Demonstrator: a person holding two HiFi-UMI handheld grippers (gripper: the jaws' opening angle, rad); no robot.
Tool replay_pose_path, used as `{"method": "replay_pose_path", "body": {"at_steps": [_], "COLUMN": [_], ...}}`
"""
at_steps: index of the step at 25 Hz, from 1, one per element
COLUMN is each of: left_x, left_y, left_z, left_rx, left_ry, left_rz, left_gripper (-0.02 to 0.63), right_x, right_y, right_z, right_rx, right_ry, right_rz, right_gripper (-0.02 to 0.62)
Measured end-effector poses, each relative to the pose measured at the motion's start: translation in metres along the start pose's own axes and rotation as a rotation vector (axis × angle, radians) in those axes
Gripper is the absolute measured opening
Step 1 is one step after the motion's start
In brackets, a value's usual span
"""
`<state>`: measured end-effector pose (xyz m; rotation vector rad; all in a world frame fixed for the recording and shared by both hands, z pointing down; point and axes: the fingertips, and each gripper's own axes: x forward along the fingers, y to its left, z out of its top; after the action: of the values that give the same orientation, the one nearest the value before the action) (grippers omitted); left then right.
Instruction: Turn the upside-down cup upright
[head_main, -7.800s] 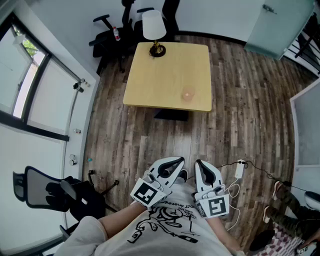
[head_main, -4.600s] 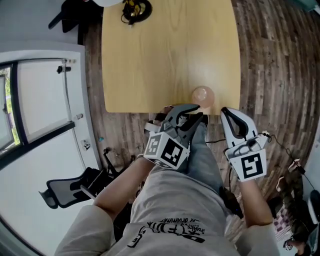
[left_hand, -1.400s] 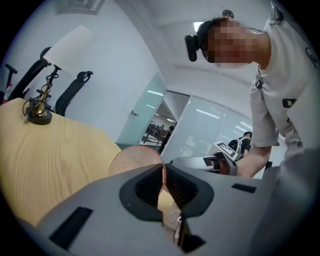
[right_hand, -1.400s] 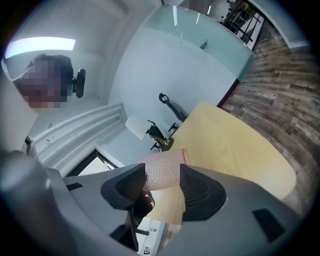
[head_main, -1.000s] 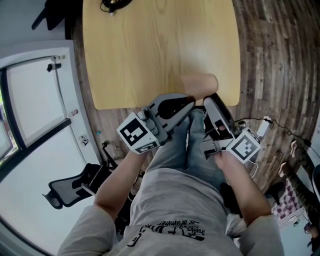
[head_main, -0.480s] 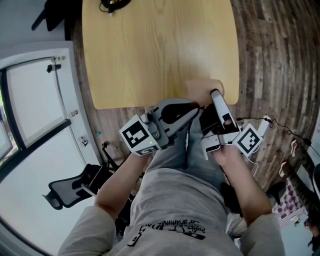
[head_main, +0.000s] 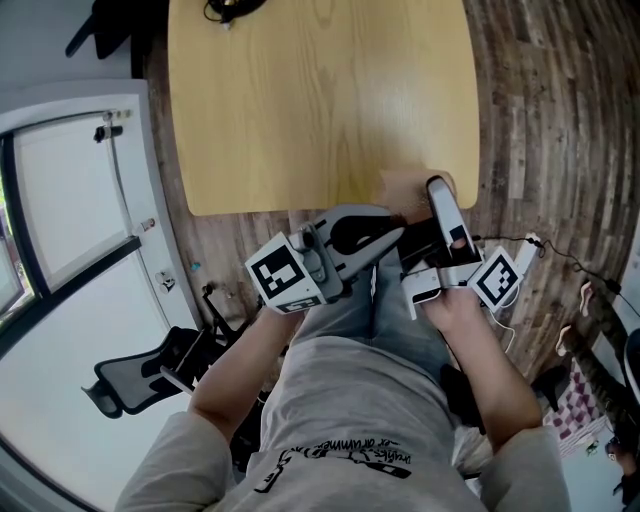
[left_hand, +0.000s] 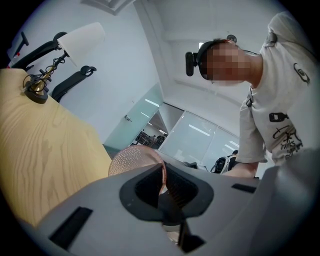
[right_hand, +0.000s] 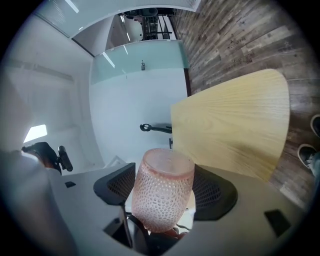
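The pink dimpled cup (head_main: 405, 187) hangs at the near right edge of the wooden table (head_main: 320, 100), between both grippers. My left gripper (head_main: 395, 232) is shut on the cup's wall at the rim; the thin pink rim (left_hand: 161, 172) sits pinched between its pads. My right gripper (head_main: 425, 215) is rolled onto its side. Its jaws have just been opening and stand wide, with the cup (right_hand: 162, 187) still between them, closed base pointing away from the camera. Whether the cup touches the table is hidden.
A lamp (head_main: 225, 8) stands at the table's far left; its white shade (left_hand: 75, 37) shows in the left gripper view. A black office chair (head_main: 140, 375) is on the floor at the left, and a cable with a plug strip (head_main: 530, 245) at the right.
The right gripper has rolled onto its side around the cup and its jaws have spread. The cup has shifted slightly right toward the table edge. The left gripper has drifted right with it.
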<state>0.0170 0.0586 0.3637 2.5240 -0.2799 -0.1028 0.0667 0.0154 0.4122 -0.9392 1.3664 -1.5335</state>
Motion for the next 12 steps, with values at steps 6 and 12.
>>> {"method": "replay_pose_path", "body": {"at_steps": [6, 12], "left_x": [-0.0019, -0.0010], "left_y": [0.0004, 0.0012], "left_z": [-0.0032, -0.0039], "left_rx": [-0.010, 0.011], "left_ry": [0.024, 0.048], "left_rz": [-0.020, -0.022], "left_gripper": [0.024, 0.025], "right_x": [-0.0019, -0.0018], "right_y": [-0.0024, -0.0028], "right_z": [-0.0013, 0.0001], "right_rx": [-0.003, -0.009], "right_ry": [0.008, 0.005], "right_rz": [0.007, 0.020], "right_gripper": [0.320, 0.321]}}
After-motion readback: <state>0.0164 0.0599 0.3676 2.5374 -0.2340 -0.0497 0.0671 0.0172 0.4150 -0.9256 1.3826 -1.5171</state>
